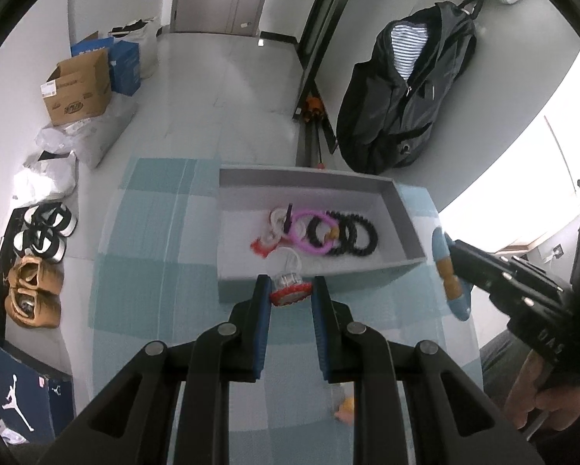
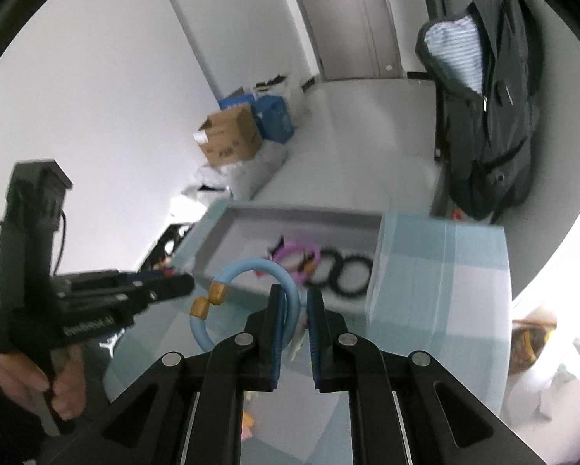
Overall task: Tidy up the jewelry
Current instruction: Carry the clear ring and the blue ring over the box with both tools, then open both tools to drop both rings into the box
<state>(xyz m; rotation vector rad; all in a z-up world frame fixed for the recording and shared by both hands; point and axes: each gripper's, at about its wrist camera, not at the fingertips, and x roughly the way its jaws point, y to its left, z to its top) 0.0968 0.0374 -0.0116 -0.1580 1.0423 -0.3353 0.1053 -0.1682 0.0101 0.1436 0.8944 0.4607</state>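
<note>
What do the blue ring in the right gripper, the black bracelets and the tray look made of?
Blue bangle: smooth matte tube, probably plastic or silicone; its two tan end caps look like wood or cork.
Black bracelets: strings of round dark beads with a dull shine, plastic, stone or wood; cannot tell which.
Grey tray: thin, flat, matte walls with sharp corners, likely card or thin plastic.

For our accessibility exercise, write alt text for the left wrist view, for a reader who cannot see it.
The left gripper holds a small red-and-clear trinket at the near edge of a grey tray on a blue checked cloth. Black bracelets and a pink ring lie inside. At right, the other gripper carries a blue bracelet.
</note>
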